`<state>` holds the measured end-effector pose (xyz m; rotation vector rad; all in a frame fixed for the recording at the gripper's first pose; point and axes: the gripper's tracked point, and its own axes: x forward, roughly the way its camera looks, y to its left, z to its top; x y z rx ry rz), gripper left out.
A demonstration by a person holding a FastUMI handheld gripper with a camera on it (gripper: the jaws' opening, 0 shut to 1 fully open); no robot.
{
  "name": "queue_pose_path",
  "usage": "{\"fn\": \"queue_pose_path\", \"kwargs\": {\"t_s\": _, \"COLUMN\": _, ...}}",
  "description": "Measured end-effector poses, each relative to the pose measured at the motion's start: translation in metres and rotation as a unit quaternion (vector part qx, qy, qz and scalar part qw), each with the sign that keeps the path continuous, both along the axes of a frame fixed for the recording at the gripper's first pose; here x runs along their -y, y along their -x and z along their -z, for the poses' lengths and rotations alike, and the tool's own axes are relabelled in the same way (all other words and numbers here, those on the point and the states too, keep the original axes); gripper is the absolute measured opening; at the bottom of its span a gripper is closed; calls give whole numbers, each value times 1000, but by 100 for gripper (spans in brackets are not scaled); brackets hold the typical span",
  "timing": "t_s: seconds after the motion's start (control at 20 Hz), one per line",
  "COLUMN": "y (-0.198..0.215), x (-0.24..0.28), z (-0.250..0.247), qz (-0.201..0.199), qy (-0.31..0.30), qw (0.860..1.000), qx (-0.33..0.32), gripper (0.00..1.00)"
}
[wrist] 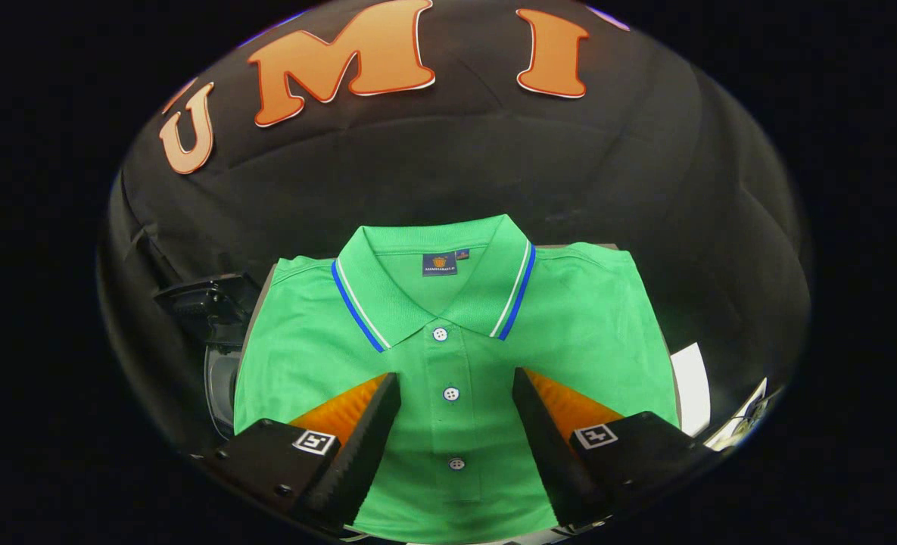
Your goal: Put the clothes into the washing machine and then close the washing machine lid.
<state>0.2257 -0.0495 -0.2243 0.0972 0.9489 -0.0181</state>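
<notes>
Below the black cloth wall (448, 151) that fills the upper half of the frame, we see a green polo shirt (592, 325) lying folded and flat, collar toward the wall, in the middle of the picture. At the left of the frame, beside the shirt's shoulder, sits a dark object (202, 299) with a curved grey rim under it; we think it may be part of the washing machine, but the view there is too dim and warped to be sure. At the lower right, just past the shirt's edge, lie a white sheet (692, 387) and some small pale items (743, 420) that we cannot make out.

Nothing stands between the tool (456, 382) and the shirt. We look down on the shirt from just above it: the button placket runs straight up the gap between the two fingers (365, 439), and the collar lies beyond their tips. The tool is spread wide and grips nothing; whether the fingertips touch the fabric we cannot tell.

The shirt's lower part is cut off at the bottom of the frame, and the surface beneath it is almost wholly covered.
</notes>
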Motion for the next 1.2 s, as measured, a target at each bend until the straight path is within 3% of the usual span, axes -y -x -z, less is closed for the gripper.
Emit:
{"fn": "queue_pose_path", "kwargs": {"t_s": 0.25, "y": 1, "x": -6, "z": 0, "qz": -11, "qy": 0, "qw": 999, "qx": -40, "gripper": 86}}
{"fn": "queue_pose_path", "kwargs": {"t_s": 0.55, "y": 2, "x": -7, "z": 1, "qz": -24, "qy": 3, "qw": 998, "qx": -61, "gripper": 57}}
{"fn": "queue_pose_path", "kwargs": {"t_s": 1.2, "y": 1, "x": -8, "z": 1, "qz": -37, "qy": 10, "qw": 995, "qx": -88, "gripper": 56}}
